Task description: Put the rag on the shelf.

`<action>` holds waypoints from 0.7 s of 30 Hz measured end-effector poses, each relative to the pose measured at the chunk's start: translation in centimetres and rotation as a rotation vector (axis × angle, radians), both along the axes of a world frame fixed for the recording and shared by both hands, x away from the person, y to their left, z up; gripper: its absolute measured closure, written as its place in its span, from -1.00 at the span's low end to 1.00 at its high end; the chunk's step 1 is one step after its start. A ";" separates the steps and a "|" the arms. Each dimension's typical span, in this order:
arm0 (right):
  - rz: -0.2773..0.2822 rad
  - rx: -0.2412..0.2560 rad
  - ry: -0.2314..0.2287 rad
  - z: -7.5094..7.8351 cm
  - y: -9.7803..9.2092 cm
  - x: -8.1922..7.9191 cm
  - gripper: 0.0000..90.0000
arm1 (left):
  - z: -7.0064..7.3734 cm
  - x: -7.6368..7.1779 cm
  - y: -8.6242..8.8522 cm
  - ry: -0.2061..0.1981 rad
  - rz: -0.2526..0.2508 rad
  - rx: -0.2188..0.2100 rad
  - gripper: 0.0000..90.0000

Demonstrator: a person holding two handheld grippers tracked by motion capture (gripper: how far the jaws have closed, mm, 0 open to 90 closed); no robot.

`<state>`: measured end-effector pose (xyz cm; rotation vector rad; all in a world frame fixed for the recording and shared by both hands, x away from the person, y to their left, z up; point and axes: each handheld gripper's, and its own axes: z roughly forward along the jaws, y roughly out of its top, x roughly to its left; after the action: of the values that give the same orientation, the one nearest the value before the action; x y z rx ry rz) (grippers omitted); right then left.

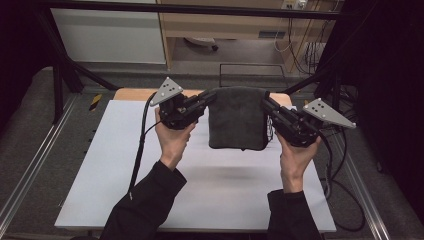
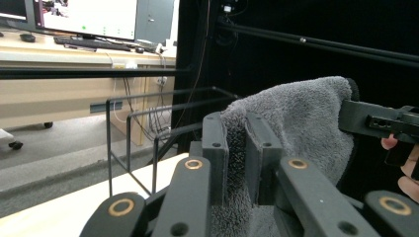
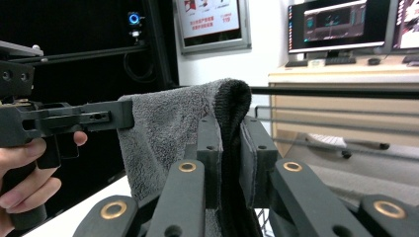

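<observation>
Item: dark grey towel [image 1: 238, 120], folded, held up above the white worktop [image 1: 200, 200] near its far edge. Left hand-held gripper [image 1: 212, 96]: jaws clamped on the towel's upper left corner. Right hand-held gripper [image 1: 265, 104]: jaws clamped on the upper right corner. Towel hangs between them. Legible writing: none readable.

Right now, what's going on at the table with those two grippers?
A person is holding a dark grey towel up over the white table, one top corner in each gripper. The left gripper is shut on the towel's left corner, and the right gripper is shut on the right one. The towel hangs folded between them, its lower edge close to the table; whether it touches cannot be told. A black wire rack stands beyond the table's far edge.
</observation>
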<state>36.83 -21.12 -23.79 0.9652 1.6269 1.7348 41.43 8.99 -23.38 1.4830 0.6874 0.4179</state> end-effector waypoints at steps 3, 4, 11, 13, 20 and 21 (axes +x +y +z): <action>-0.019 -0.003 -0.017 0.9 -0.2 0.3 0.80 | 0.9 0.6 -0.5 -0.010 -0.002 -0.014 0.79; -0.026 -0.005 -0.025 1.3 -0.3 0.4 0.80 | 1.1 0.7 -0.6 -0.013 -0.001 -0.018 0.79; -0.052 0.016 -0.059 3.1 -0.9 1.3 0.80 | 3.1 1.8 -1.6 -0.039 0.004 -0.059 0.79; -0.057 0.018 -0.070 3.6 -1.0 1.6 0.80 | 3.7 2.1 -1.8 -0.039 0.001 -0.076 0.79; -0.074 0.037 -0.098 5.3 -1.6 2.4 0.80 | 5.9 3.0 -2.9 -0.080 0.018 -0.065 0.79; -0.076 0.039 -0.105 5.7 -1.7 2.5 0.80 | 6.2 3.1 -3.0 -0.085 0.020 -0.064 0.79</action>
<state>39.38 -22.78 -18.12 0.9257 1.4769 1.7414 44.58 5.98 -17.16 1.3911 0.6429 0.4672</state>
